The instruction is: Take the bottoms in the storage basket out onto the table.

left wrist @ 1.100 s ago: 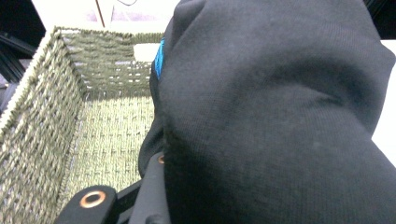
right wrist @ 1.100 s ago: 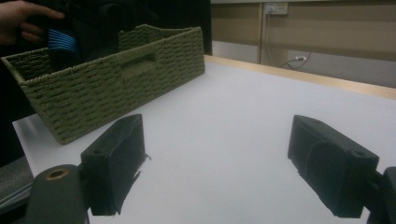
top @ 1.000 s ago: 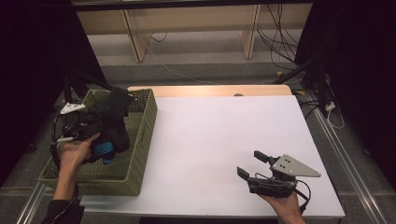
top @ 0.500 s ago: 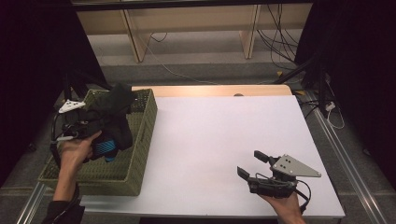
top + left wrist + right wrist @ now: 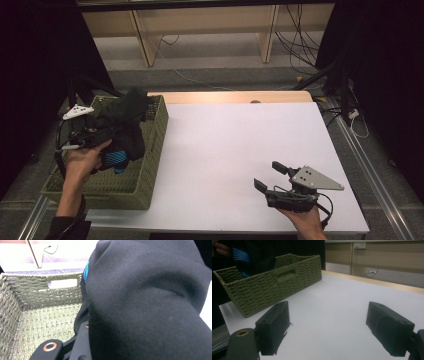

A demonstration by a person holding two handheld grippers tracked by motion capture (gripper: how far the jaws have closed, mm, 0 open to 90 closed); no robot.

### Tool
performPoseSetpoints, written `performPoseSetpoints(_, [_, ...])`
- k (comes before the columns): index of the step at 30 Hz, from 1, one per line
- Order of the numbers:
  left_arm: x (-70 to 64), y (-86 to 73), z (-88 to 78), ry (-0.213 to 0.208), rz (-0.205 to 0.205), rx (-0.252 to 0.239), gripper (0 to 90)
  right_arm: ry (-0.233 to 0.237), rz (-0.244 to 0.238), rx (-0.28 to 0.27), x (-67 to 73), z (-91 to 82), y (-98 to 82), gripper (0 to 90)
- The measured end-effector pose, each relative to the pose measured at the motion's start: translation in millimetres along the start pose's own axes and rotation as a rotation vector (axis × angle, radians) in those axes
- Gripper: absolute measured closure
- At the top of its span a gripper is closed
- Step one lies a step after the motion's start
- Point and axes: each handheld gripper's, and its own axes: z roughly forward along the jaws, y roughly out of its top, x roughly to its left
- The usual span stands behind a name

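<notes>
Since a second ago the left gripper (image 5: pixel 107 140), pinching the black garment (image 5: pixel 127 122), has risen slightly above the basket (image 5: pixel 150 155) at the bench's left edge, well apart from the spread right gripper (image 5: pixel 270 176).

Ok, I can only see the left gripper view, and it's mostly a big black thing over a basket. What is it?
Observer: A black garment with a blue striped patch. From the high view, the left gripper holds it up over the green basket.
Operator: Where's my other gripper?
Observer: The right gripper is low over the white table, near its front right corner, far from the basket.
Operator: Is it holding anything?
Observer: No. In the right gripper view its jaws stand wide apart with only bare table between them.
</notes>
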Motion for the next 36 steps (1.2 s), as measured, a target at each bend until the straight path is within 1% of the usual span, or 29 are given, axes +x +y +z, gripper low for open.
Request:
performPoseSetpoints(3, [-3.5, 2.4, -3.5, -0.007, 0.008, -0.004, 73.7, 0.001, 0.001, 0.0, -0.1, -0.2, 0.0, 19.9])
performPoseSetpoints(9, [-15.2, 8.5, -11.2, -0.047, 0.026, -0.02, 73.7, 0.0, 0.001, 0.0, -0.1, 0.0, 0.0, 19.9])
performPoseSetpoints(12, [-22.7, 11.9, -16.3, -0.077, 0.04, -0.028, 73.7, 0.0, 0.001, -0.001, -0.1, 0.0, 0.0, 19.9])
performPoseSetpoints(17, [-31.2, 15.1, -20.8, -0.134, 0.035, -0.042, 73.7, 0.0, 0.002, 0.0, -0.1, 0.1, -0.1, 19.9])
performPoseSetpoints(19, [-34.2, 15.5, -20.5, -0.16, 0.033, -0.043, 73.7, 0.001, 0.001, 0.001, -0.1, 0.2, -0.1, 19.9])
performPoseSetpoints(21, [-37.4, 15.3, -19.4, -0.173, 0.031, -0.042, 73.7, 0.001, 0.002, 0.001, -0.1, 0.2, -0.2, 19.9])
performPoseSetpoints(29, [-52.4, 17.0, -17.6, -0.215, 0.054, -0.039, 73.6, 0.0, 0.004, 0.003, -0.5, 0.4, -0.3, 19.9])
performPoseSetpoints(36, [-67.9, 18.6, -9.8, -0.24, 0.083, -0.024, 73.7, 0.0, 0.005, 0.0, -0.1, 0.5, -0.2, 19.9])
